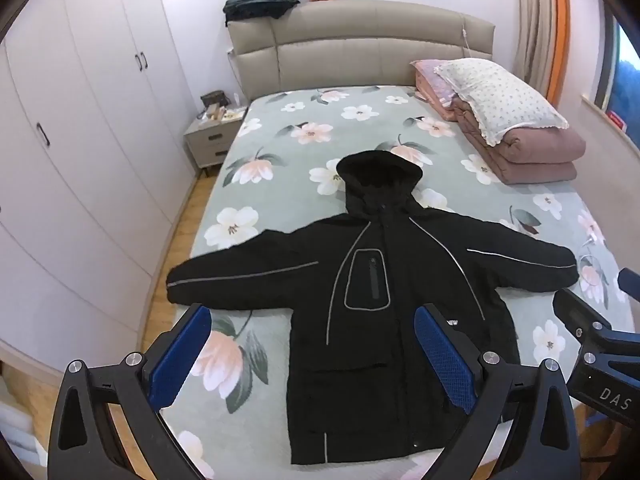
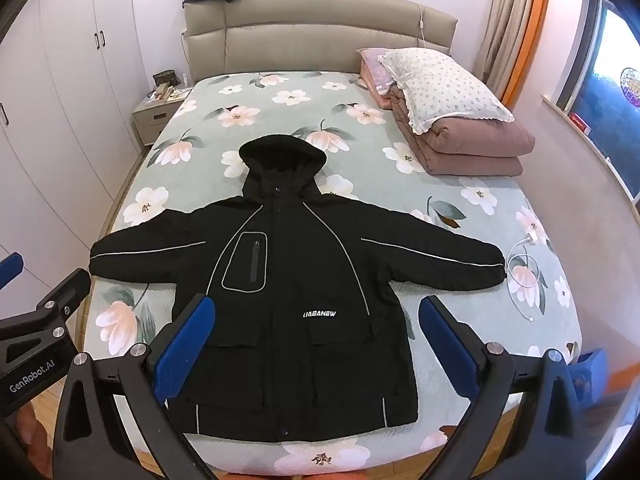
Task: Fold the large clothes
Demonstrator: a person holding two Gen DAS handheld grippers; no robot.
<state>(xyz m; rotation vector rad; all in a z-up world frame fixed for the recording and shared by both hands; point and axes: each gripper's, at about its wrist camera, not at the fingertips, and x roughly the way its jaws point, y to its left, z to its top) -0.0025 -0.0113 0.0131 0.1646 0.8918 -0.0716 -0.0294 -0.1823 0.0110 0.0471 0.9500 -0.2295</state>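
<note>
A large black hooded jacket (image 1: 380, 292) with grey piping lies flat, front up, on the floral bed (image 1: 280, 152), sleeves spread to both sides and hood toward the headboard. It also shows in the right wrist view (image 2: 296, 280). My left gripper (image 1: 312, 356) is open and empty, held above the jacket's lower left part. My right gripper (image 2: 316, 340) is open and empty, held above the jacket's lower hem area. Each gripper shows at the edge of the other's view.
A folded pink quilt with a dotted pillow (image 2: 452, 120) sits at the bed's far right. A white cable (image 2: 520, 276) lies by the right sleeve. A nightstand (image 1: 212, 136) and white wardrobes (image 1: 80, 120) stand to the left; the padded headboard (image 2: 320, 32) is behind.
</note>
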